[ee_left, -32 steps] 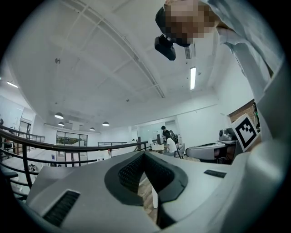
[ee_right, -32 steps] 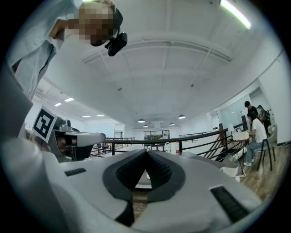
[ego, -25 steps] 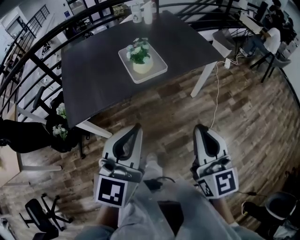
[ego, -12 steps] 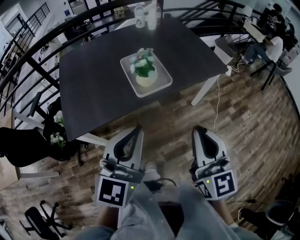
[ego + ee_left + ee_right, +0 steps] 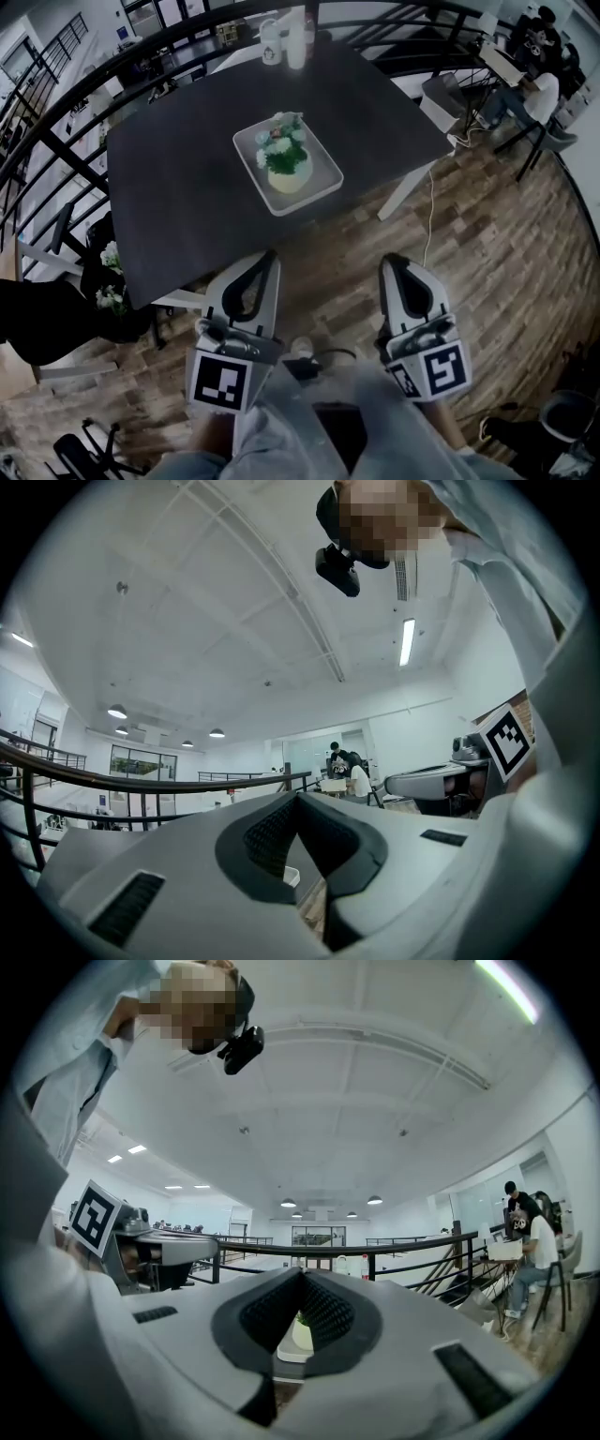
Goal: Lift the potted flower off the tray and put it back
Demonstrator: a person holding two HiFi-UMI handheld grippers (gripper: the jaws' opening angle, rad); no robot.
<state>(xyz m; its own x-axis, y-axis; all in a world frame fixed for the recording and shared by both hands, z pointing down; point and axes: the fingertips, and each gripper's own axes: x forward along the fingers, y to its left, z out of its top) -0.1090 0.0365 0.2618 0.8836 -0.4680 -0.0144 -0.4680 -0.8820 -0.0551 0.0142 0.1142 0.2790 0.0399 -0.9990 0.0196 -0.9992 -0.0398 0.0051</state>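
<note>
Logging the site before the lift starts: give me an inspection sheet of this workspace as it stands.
Surface: dark grey square table, mostly bare.
Job's things: white-flowered plant in cream pot, upright on white rectangular tray.
Clutter: white mug and white bottle at the table's far edge.
Grippers: left gripper and right gripper both shut, empty, well short of the tray.
Cables: white cable trailing across wooden floor by the table leg.
Surroundings: black metal railing; seated people far right; more white flowers left of the table.
</note>
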